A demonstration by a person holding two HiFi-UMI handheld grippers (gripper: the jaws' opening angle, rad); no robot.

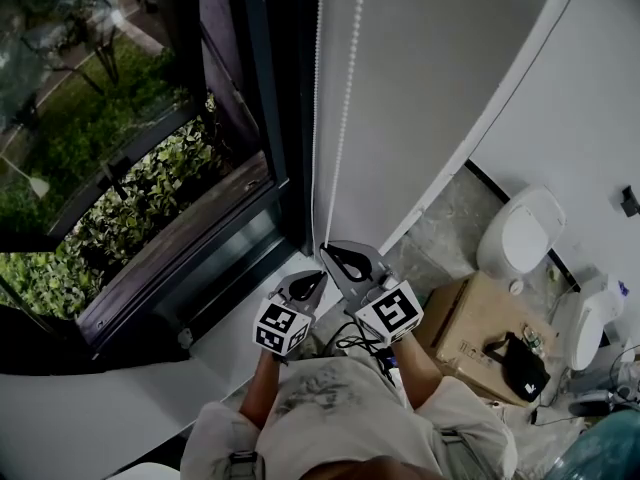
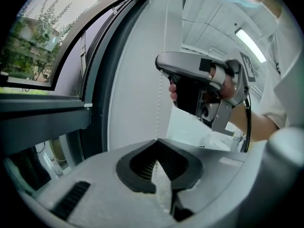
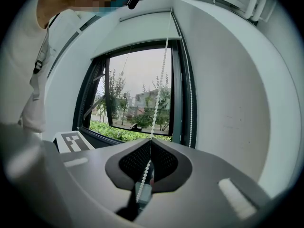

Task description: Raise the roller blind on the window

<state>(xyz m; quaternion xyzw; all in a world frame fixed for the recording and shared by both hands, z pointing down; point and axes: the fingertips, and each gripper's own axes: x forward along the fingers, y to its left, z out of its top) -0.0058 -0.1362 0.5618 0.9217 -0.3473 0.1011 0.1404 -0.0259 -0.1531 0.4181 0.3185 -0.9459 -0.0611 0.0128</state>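
Both grippers grasp the bead chain (image 1: pixel 343 118) of the roller blind, which hangs as two strands just right of the window (image 1: pixel 150 168) frame, against the pale wall. The chain's long axis runs straight up and down, from the far top of the window to the grippers near the sill. The left gripper (image 2: pixel 156 144) has its jaws pressed together on one strand, which rises from the jaw tips. The right gripper (image 3: pixel 149 141) is likewise clamped on the chain and sits just above the left one, nearly touching it. In the right gripper view the glass is uncovered; only a pale band, apparently the blind (image 3: pixel 142 28), crosses the top.
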